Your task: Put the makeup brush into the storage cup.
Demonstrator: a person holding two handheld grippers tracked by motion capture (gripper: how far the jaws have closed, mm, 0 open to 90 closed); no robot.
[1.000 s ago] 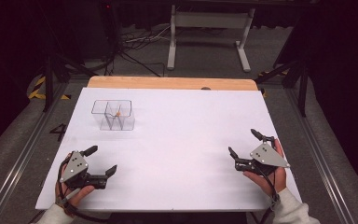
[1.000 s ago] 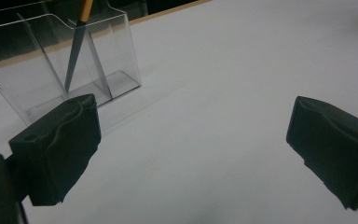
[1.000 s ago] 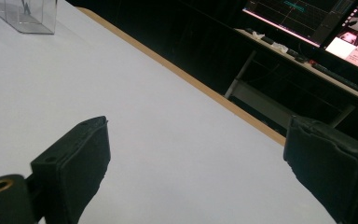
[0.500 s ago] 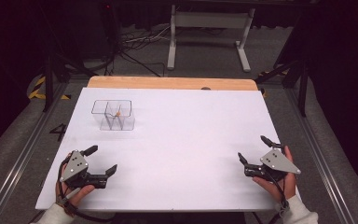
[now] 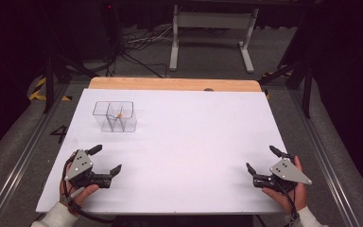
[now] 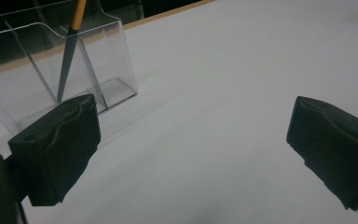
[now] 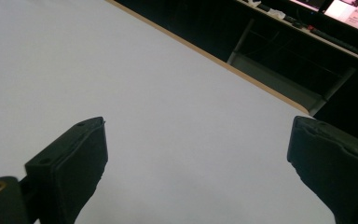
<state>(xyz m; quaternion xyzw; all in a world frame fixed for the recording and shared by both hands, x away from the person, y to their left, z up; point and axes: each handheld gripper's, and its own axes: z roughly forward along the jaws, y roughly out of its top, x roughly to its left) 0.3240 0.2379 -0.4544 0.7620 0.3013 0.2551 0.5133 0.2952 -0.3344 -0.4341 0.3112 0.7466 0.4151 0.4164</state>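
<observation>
Near the front edge of the white surface (image 5: 189,142), the left gripper (image 5: 108,160) and right gripper (image 5: 261,159) rest with fingers spread, empty. Farther back left stands a clear plastic divided holder (image 5: 115,116), an orange-tipped pencil (image 6: 70,51) upright inside.

counter (image 5: 194,142) is plain white on top with a light wood strip along the far edge. the organizer (image 5: 115,116) is see-through clear plastic, and the pencil (image 6: 72,42) in it goes orange-yellow up top, then dull grey toward the tip. both hand-held grippers, left (image 5: 108,161) and right (image 5: 261,161), have matte black jaws and a grey plate dotted with little dark holes. sleeves are white, floor's grey with yellow-and-black hazard tape
</observation>
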